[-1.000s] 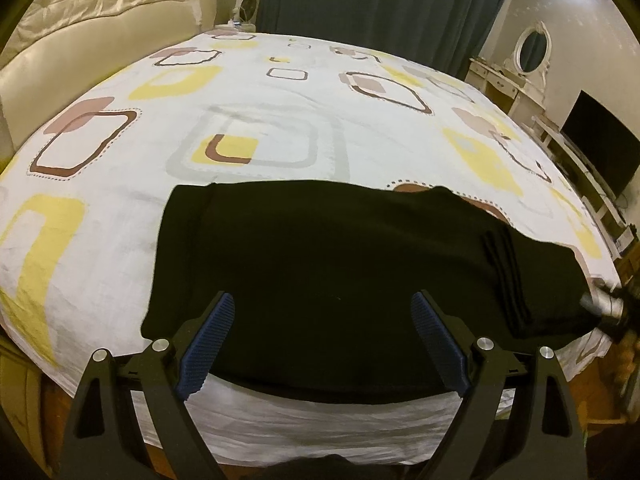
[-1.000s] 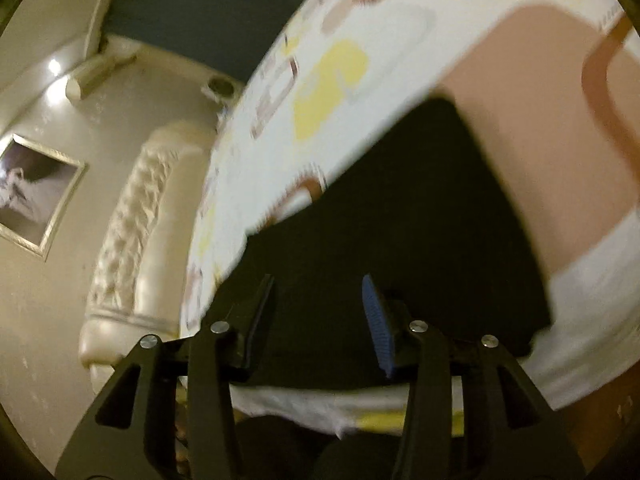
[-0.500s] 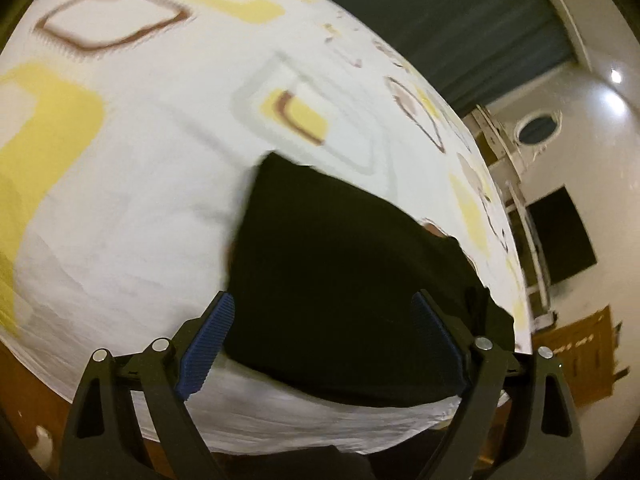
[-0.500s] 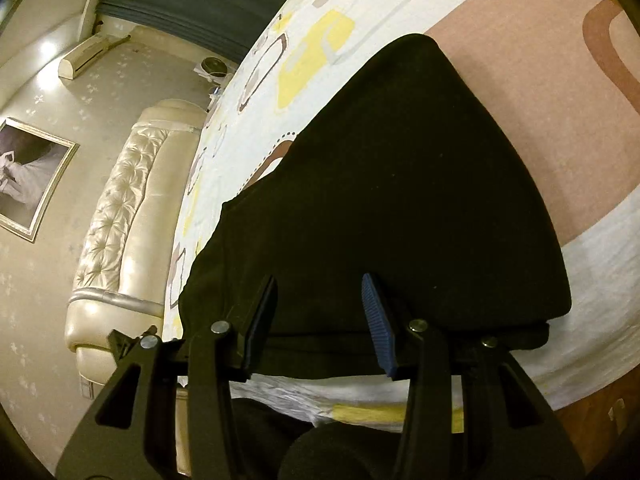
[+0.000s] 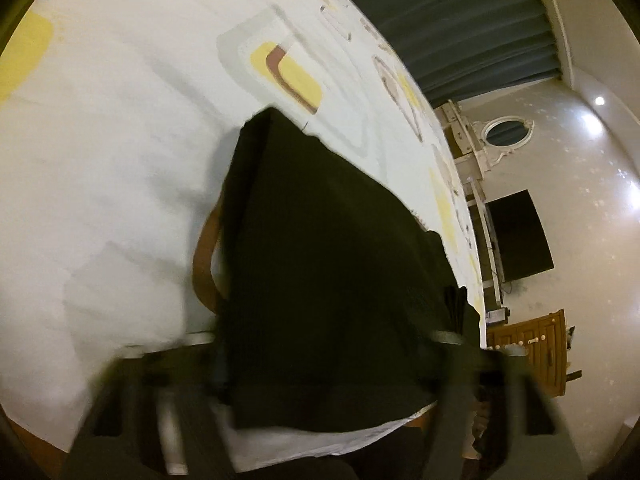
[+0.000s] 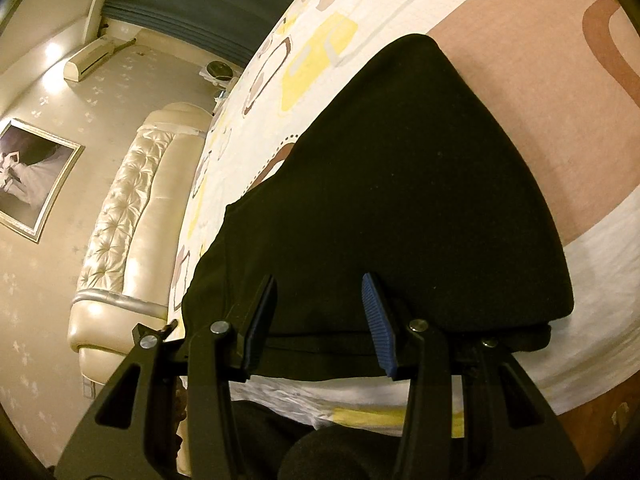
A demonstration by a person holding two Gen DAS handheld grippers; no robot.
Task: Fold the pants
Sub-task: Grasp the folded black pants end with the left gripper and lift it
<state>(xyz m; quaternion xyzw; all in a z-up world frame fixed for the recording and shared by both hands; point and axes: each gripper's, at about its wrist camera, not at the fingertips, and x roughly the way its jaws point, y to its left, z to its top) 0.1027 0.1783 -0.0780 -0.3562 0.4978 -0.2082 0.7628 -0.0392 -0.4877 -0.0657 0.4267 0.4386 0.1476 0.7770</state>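
The black pants (image 5: 328, 220) lie folded into a thick stack near the front edge of the patterned bed sheet (image 5: 120, 120). My left gripper (image 5: 332, 344) is low over the stack's left end, and its jaws are closing with the cloth between them. Its fingers are smeared by blur and merge with the dark cloth, so contact is unclear. In the right wrist view the pants (image 6: 400, 180) fill the middle. My right gripper (image 6: 318, 300) is held at a narrow gap, with the stack's near edge between its blue pads (image 6: 378, 320).
A padded cream headboard (image 6: 132, 208) stands at one end of the bed. A dark curtain (image 5: 460, 20) hangs behind it. A dresser with an oval mirror (image 5: 506, 136), a dark screen (image 5: 520, 236) and a wooden cabinet (image 5: 528, 352) line the wall.
The left view has rolled and dropped closer to the pants' left end, and its fingers have gone from sharp and wide apart to blurred. The right gripper keeps the same gap on the pants.
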